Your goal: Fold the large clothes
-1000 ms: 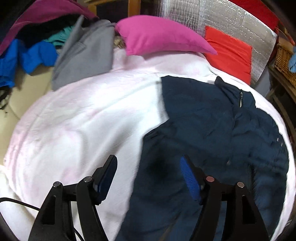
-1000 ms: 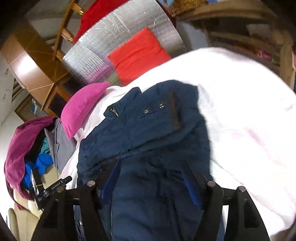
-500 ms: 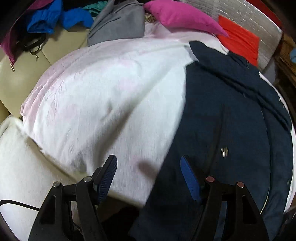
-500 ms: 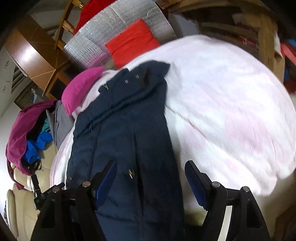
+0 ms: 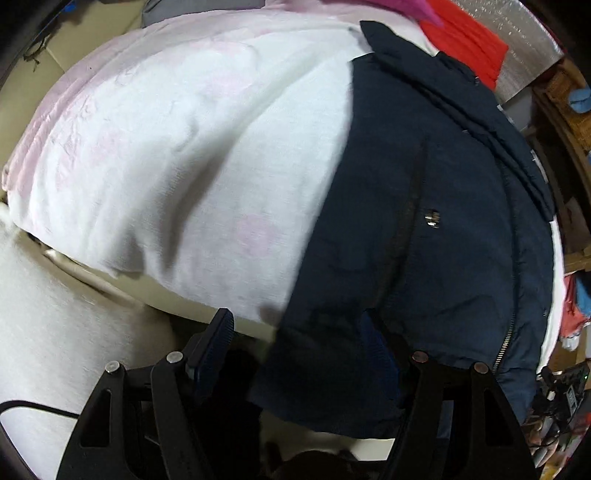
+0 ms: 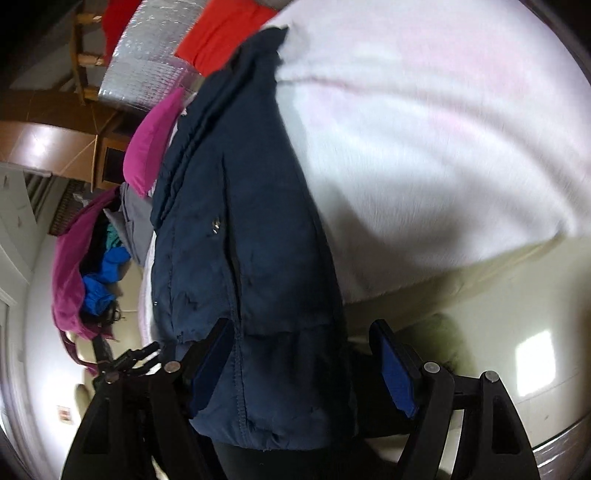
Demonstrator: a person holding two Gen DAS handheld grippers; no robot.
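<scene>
A navy padded jacket [image 5: 424, 229] lies lengthwise on the white-pink blanket [image 5: 192, 147], collar far, hem hanging over the near bed edge. It also shows in the right wrist view [image 6: 243, 236]. My left gripper [image 5: 299, 350] is open at the hem's left corner, its right finger over the fabric. My right gripper [image 6: 306, 365] is open with the hem's right part hanging between its fingers. Neither holds the fabric.
A magenta pillow [image 6: 151, 144] and a red cushion [image 6: 221, 33] lie at the head of the bed by a silver foil panel [image 6: 147, 70]. A pile of clothes [image 6: 92, 266] sits at the far left. Wooden shelves [image 5: 565, 122] stand at the right.
Both grippers have pulled back and down from over the jacket to the bed's near edge at the hem. Both stayed open.
</scene>
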